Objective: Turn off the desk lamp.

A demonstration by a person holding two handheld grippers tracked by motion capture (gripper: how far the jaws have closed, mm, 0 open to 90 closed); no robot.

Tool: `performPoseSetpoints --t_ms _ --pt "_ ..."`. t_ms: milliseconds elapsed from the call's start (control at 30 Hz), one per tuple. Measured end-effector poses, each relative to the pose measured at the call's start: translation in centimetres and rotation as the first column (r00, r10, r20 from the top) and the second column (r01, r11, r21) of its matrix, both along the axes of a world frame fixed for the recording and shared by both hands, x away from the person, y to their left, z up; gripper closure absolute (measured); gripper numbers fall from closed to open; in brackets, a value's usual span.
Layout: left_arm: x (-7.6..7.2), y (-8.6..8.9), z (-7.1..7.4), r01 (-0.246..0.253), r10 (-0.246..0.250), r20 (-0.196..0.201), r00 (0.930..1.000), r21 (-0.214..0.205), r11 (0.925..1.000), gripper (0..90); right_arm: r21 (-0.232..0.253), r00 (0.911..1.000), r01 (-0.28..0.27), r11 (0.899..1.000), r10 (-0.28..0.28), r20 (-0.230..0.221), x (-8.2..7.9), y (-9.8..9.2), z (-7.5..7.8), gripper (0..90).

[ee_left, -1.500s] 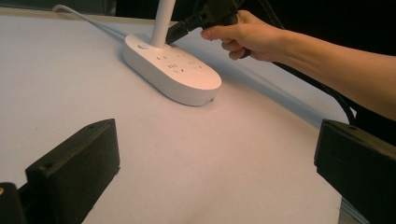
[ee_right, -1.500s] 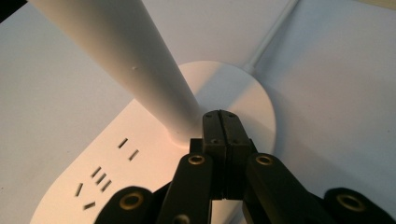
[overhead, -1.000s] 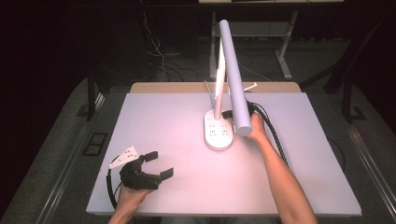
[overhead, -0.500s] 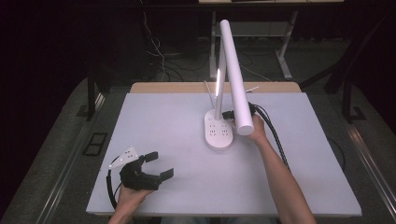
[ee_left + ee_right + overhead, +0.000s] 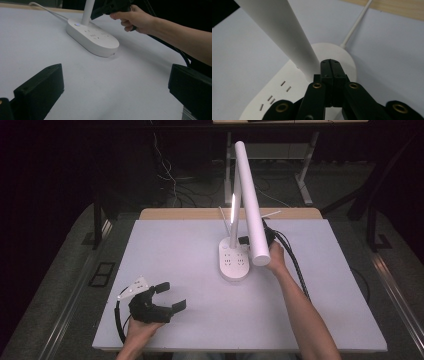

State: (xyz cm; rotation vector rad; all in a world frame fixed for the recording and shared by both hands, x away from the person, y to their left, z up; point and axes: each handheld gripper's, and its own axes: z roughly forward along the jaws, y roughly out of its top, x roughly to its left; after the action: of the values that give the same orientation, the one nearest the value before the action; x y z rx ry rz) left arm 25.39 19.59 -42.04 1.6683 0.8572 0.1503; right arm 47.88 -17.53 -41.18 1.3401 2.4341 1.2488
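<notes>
A white desk lamp stands mid-table on an oval base with socket slots. Its upright post glows, and its long tube head reaches toward the camera. My right gripper is shut with nothing between its jaws, its tips right beside the foot of the post over the base. In the high view that gripper peeks out from under the tube head. My left gripper rests open near the table's front left, aimed at the base; its jaws stand wide apart.
The table top is a pale mat with a wooden strip along the far edge. A white cord runs from the base toward the back. The right gripper's black cable trails along the forearm. A small lit button shows on the base.
</notes>
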Motion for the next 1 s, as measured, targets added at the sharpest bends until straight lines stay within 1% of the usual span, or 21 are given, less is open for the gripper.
performPoseSetpoints --t_ms 133,200,233,267,300,367,433,467,533,567,600,633,667,733,767,800,833,867,900,933,1000 --pt "0.0 0.0 0.0 0.0 0.0 0.0 1.0 -0.001 1.0 0.0 0.015 1.0 0.008 1.0 -0.009 0.004 -0.4 -0.7 1.2 90.0" --pt "0.0 0.0 0.0 -0.001 0.001 0.002 1.0 -0.001 1.0 0.0 0.016 0.9999 0.005 1.0 -0.005 0.011 -0.5 -0.9 1.4 90.0" --pt "0.0 0.0 0.0 -0.001 0.001 0.002 1.0 -0.002 1.0 0.0 0.02 0.9997 0.005 1.0 -0.005 0.025 -0.8 -1.3 1.9 90.0" --pt "0.0 0.0 0.0 -0.001 0.001 0.002 1.0 -0.002 1.0 0.0 0.02 0.9997 0.005 1.0 -0.005 0.025 -0.8 -1.3 1.9 90.0" --pt "0.0 0.0 0.0 0.0 0.0 0.001 1.0 0.0 1.0 0.0 0.03 0.9996 -0.005 1.0 0.004 0.028 -1.2 -1.7 2.5 90.0" --pt "-0.1 -0.1 0.0 0.0 0.0 0.001 1.0 -0.001 1.0 0.0 0.032 0.9992 -0.006 0.999 0.005 0.04 -1.6 -2.1 3.1 90.0" --pt "-0.1 -0.1 0.0 -0.001 0.001 0.002 1.0 -0.001 1.0 0.0 0.035 0.9992 -0.006 0.999 0.005 0.04 -1.8 -2.2 3.3 89.9" --pt "-0.1 -0.1 0.0 -0.001 0.001 0.003 1.0 -0.001 1.0 0.0 0.037 0.9986 -0.004 0.999 0.002 0.054 -2.3 -2.7 3.9 89.8" --pt "-0.1 -0.1 0.0 -0.002 0.002 0.004 1.0 -0.002 1.0 0.0 0.038 0.9984 -0.006 0.999 0.003 0.056 -2.4 -2.9 4.1 89.8" --pt "-0.1 -0.2 0.0 -0.003 0.003 0.004 1.0 -0.002 1.0 0.0 0.034 0.9982 -0.005 0.999 0.003 0.059 -2.9 -3.4 4.6 89.6" --pt "-0.1 -0.2 0.0 -0.002 0.002 0.004 1.0 -0.002 1.0 0.0 0.038 0.9983 -0.002 0.999 0.0 0.058 -3.1 -3.6 4.7 71.7" --pt "-0.1 -0.2 0.0 -0.002 0.002 0.004 1.0 -0.002 1.0 0.0 0.038 0.9983 -0.002 0.999 0.0 0.058 -3.1 -3.6 4.7 71.7" --pt "-0.1 -0.2 0.0 -0.002 0.002 0.003 1.0 0.0 1.0 0.0 0.021 0.9982 0.005 1.0 -0.007 0.06 -3.6 -4.0 5.0 69.7" --pt "0.0 -0.3 0.0 -0.002 0.002 0.003 1.0 -0.001 1.0 0.0 0.021 0.9979 0.006 1.0 -0.008 0.065 -3.8 -4.1 5.1 67.8" --pt "0.0 -0.3 0.0 -0.002 0.002 0.003 1.0 -0.001 1.0 0.0 0.016 0.9976 0.008 1.0 -0.009 0.069 -4.1 -4.3 5.2 64.4" --pt "0.0 -0.3 0.0 -0.002 0.002 0.002 1.0 -0.002 1.0 0.0 0.006 0.9964 0.019 1.0 -0.02 0.082 -4.7 -4.7 5.5 54.9" --pt "0.0 -0.3 0.0 -0.002 0.002 0.002 1.0 -0.002 1.0 0.0 0.006 0.9964 0.019 1.0 -0.02 0.082 -4.7 -4.7 5.5 54.9" --pt "0.0 -0.3 0.0 -0.002 0.002 0.001 1.0 -0.001 1.0 0.0 0.006 0.9964 0.018 1.0 -0.018 0.082 -4.9 -4.9 5.5 51.2" --pt "0.0 -0.3 0.0 -0.002 0.002 0.001 1.0 -0.002 1.0 0.0 0.012 0.9958 0.023 1.0 -0.024 0.089 -5.6 -5.3 5.8 43.3" --pt "0.0 -0.3 0.0 -0.002 0.002 0.001 1.0 -0.003 1.0 0.0 0.012 0.9958 0.023 1.0 -0.024 0.089 -5.6 -5.3 5.8 43.3" --pt "0.0 -0.3 0.0 -0.002 0.002 0.001 1.0 -0.004 1.0 0.0 0.025 0.9965 0.022 0.999 -0.024 0.08 -6.1 -5.7 6.0 34.9"
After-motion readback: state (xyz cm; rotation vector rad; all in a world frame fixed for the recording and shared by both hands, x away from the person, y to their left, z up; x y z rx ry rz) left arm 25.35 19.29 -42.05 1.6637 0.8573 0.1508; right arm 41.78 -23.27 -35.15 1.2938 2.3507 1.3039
